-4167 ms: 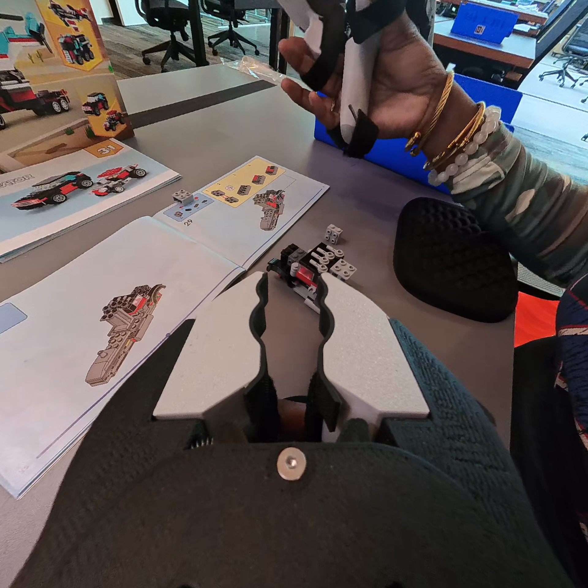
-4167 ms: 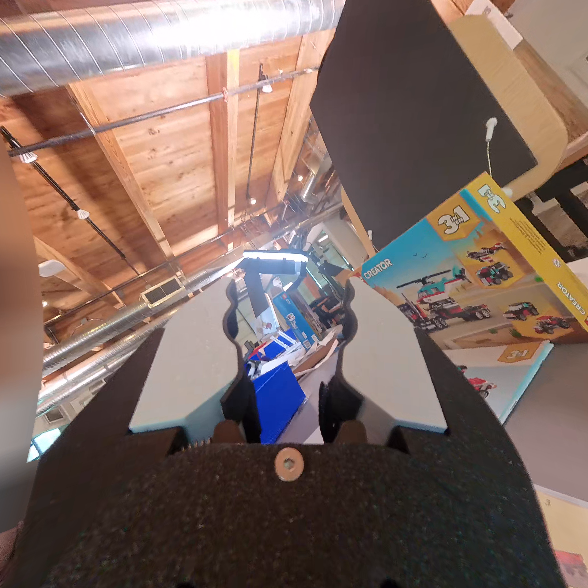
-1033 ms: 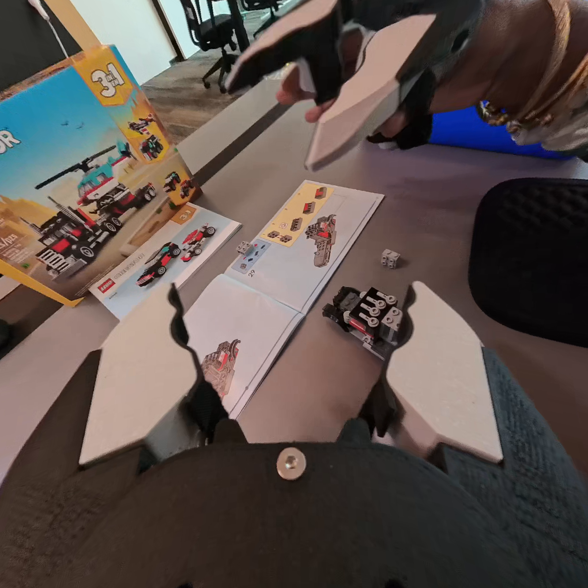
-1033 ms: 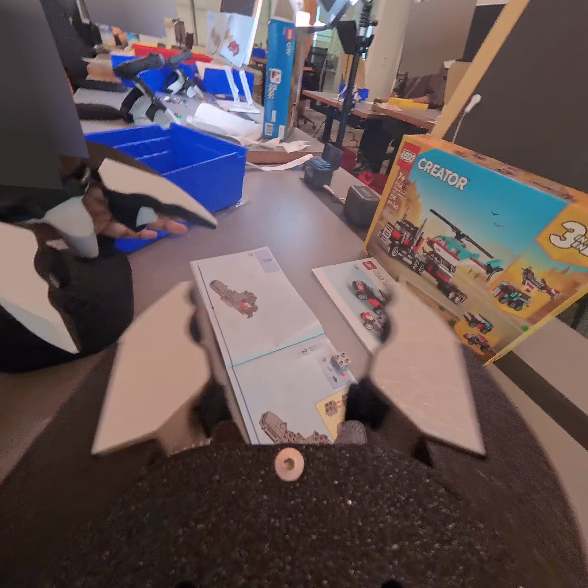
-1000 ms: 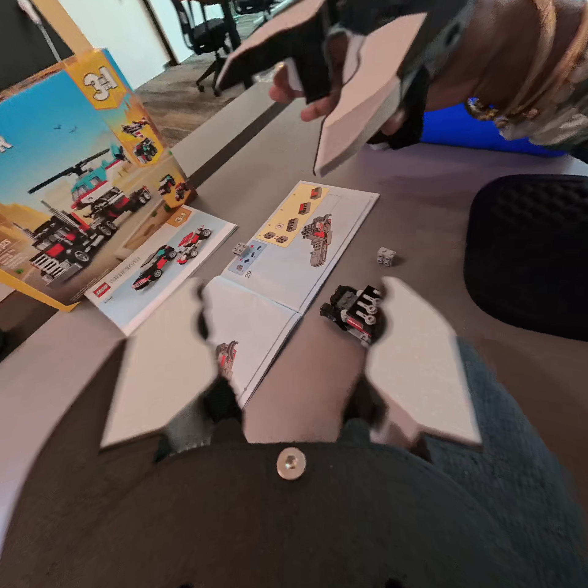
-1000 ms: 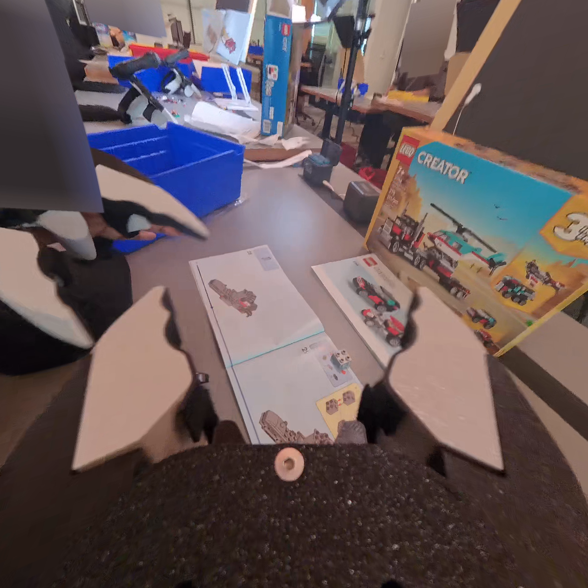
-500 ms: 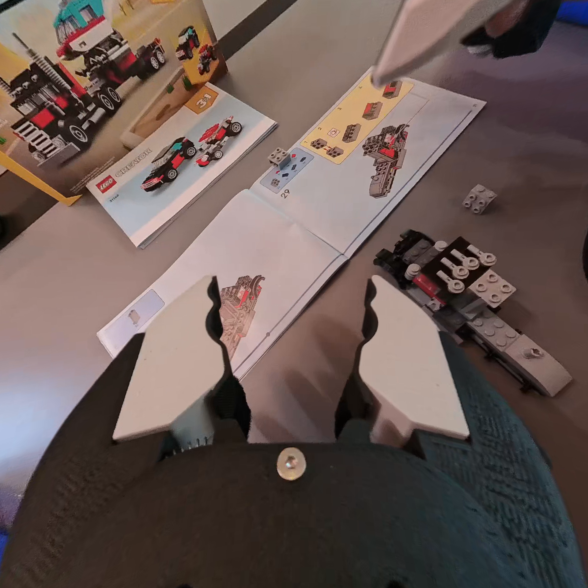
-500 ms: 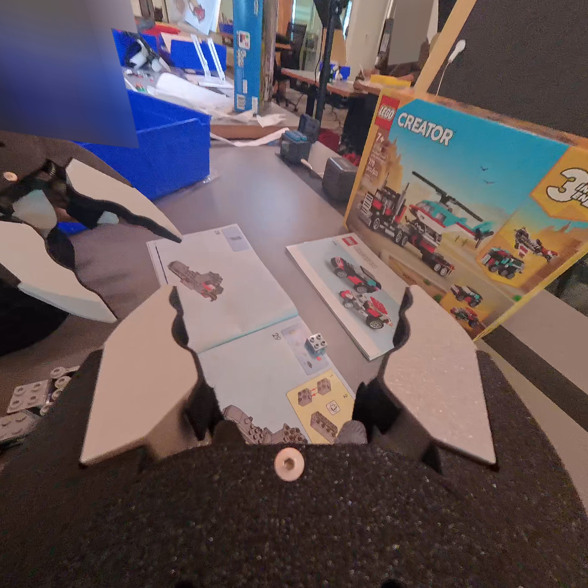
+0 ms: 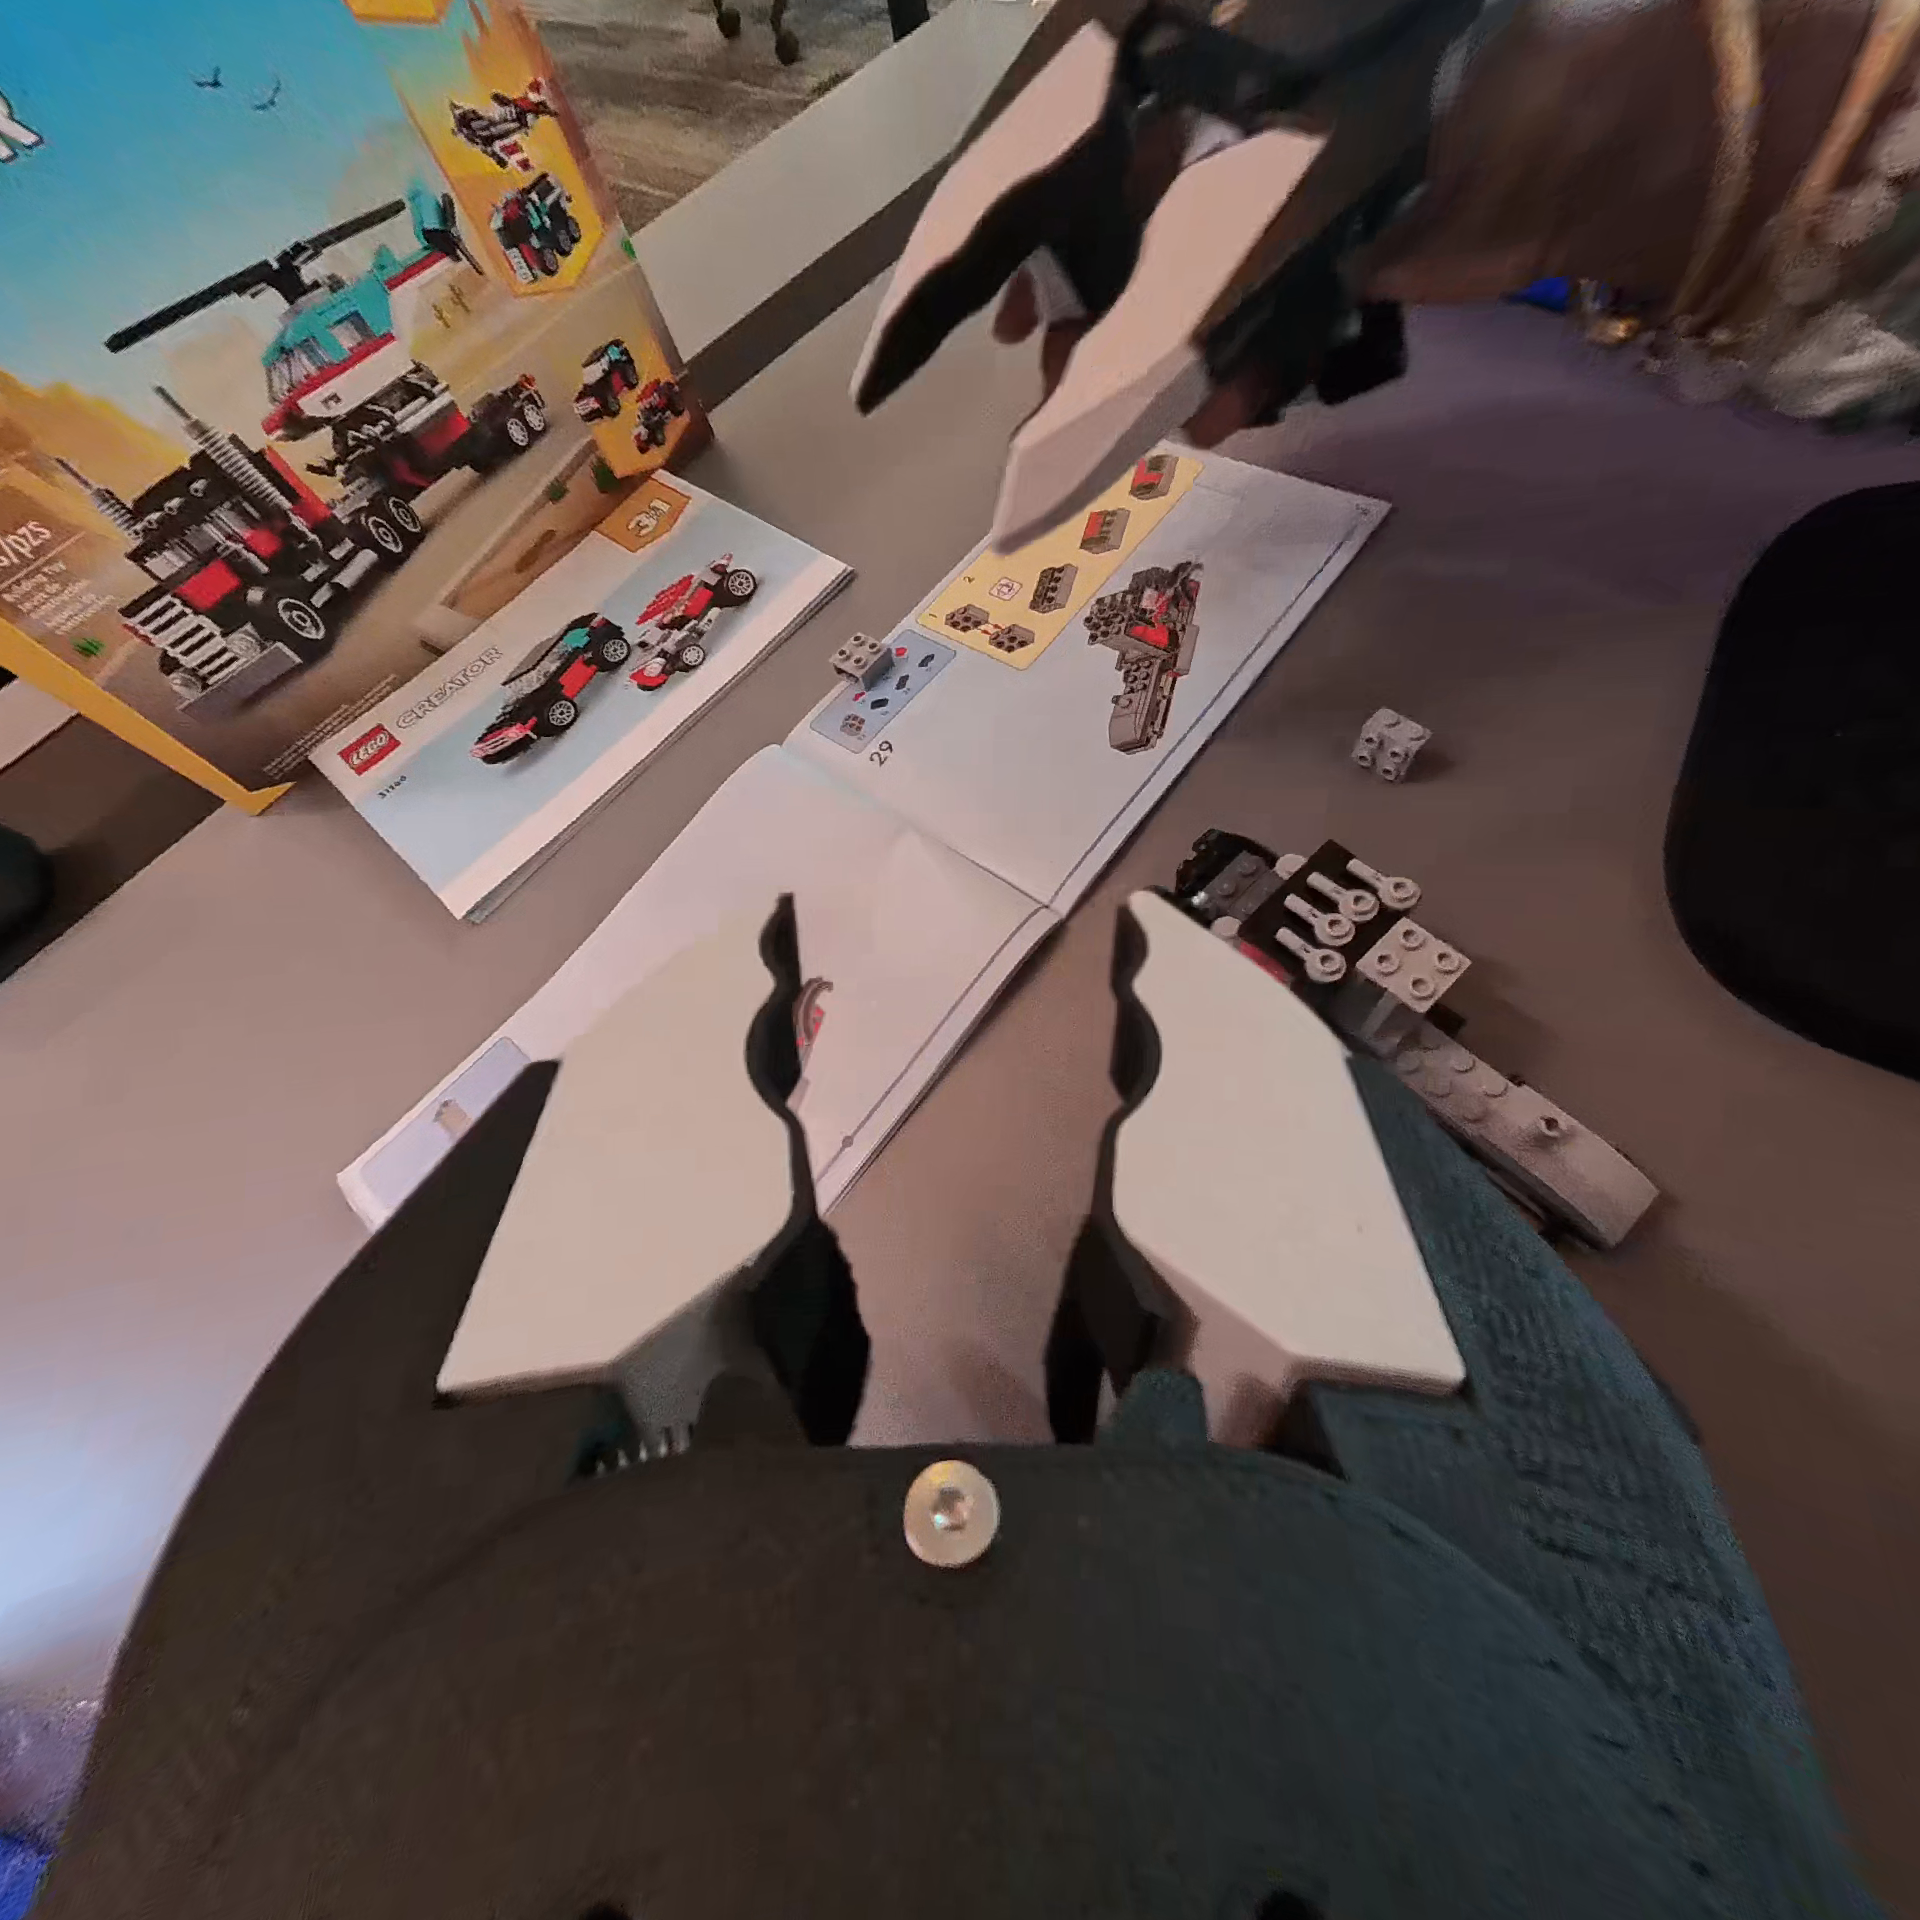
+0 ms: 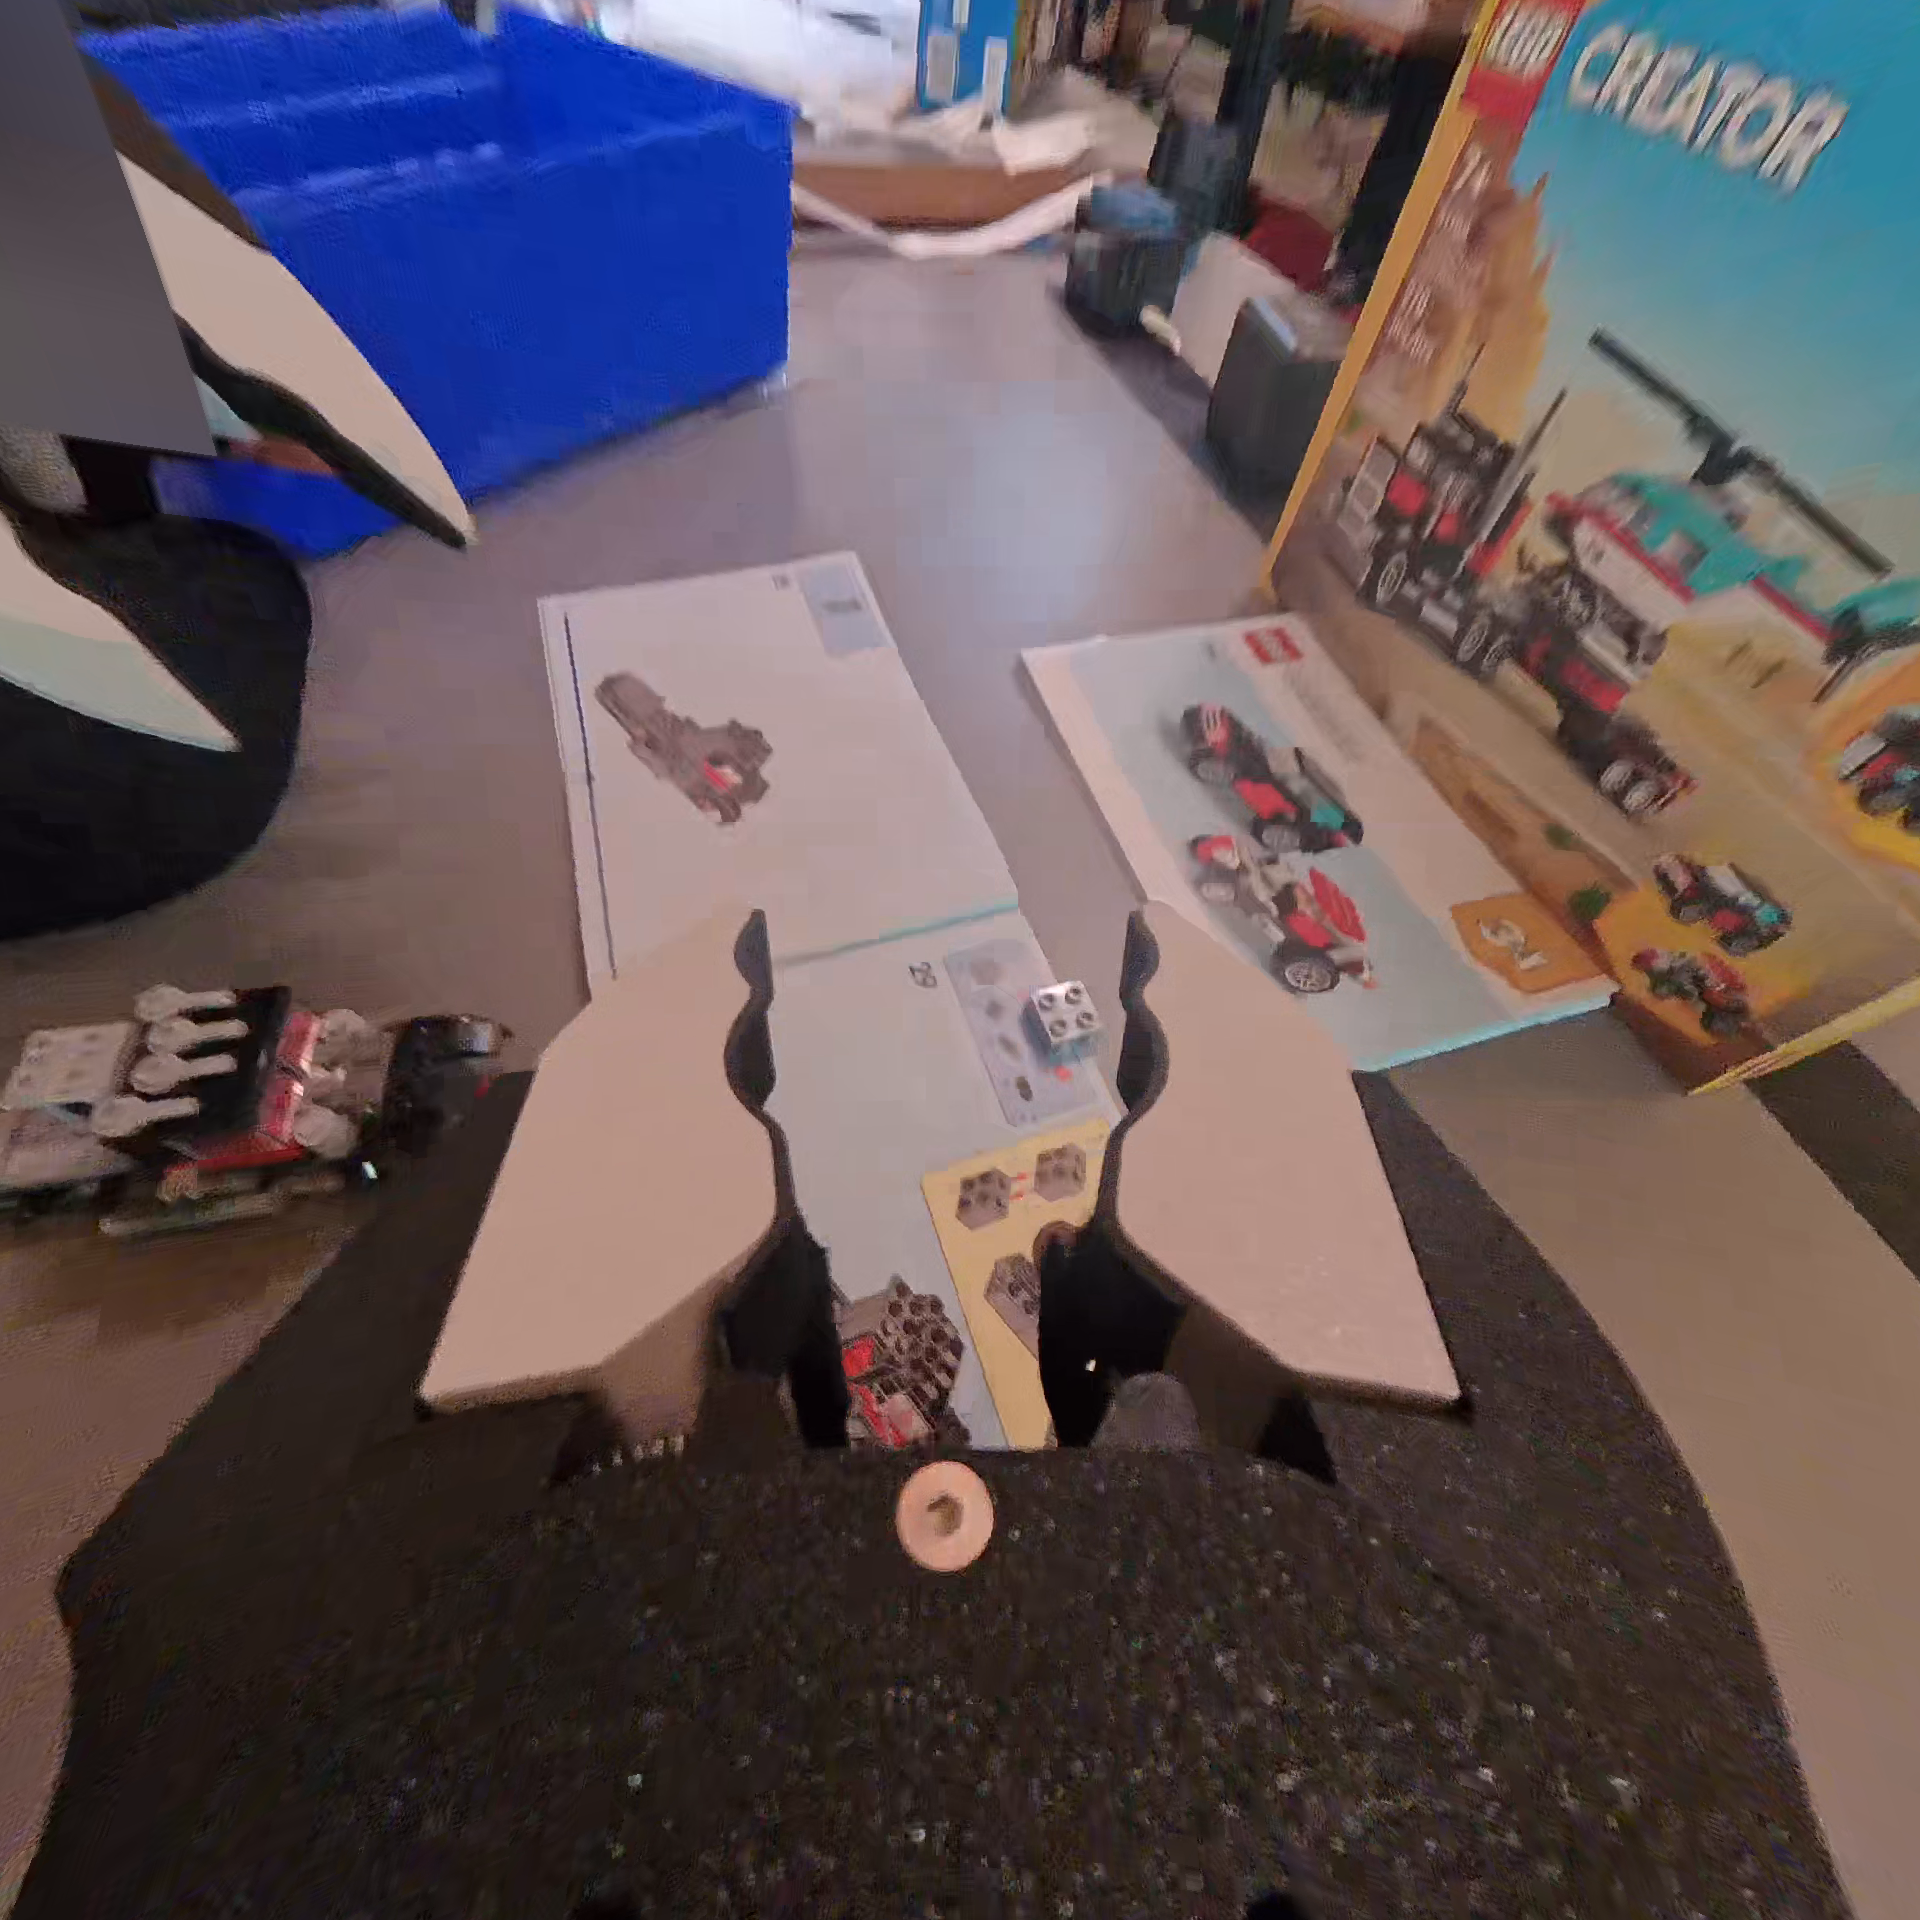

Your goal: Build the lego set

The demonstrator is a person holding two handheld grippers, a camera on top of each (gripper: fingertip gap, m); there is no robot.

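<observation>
A partly built black, grey and red lego vehicle (image 9: 1382, 997) lies on the grey table, right of my left gripper (image 9: 951, 925), which is open and empty above the open instruction booklet (image 9: 935, 831). A small grey brick (image 9: 860, 657) sits on the booklet; another grey brick (image 9: 1390, 743) lies on the table beyond the build. My right gripper (image 10: 940, 951) is open and empty, low over the booklet (image 10: 769, 790), with the grey brick (image 10: 1062, 1018) just inside its right fingertip. The build (image 10: 229, 1101) lies to its left. The right gripper also shows in the left wrist view (image 9: 1039, 343), above the booklet.
The set's box (image 9: 260, 343) stands at the left with a second booklet (image 9: 613, 686) in front of it. A blue bin (image 10: 499, 208) stands at the far side. A black round pad (image 9: 1808, 790) lies right of the build. Measured from the fingertips, the grey brick (image 10: 1062, 1018) is 8 centimetres or so from the right gripper and 20 centimetres from the left.
My right gripper has come down from pointing at the ceiling to low over the booklet, near the small grey brick, and narrowed. My left gripper opened, then narrowed somewhat, and moved left off the build.
</observation>
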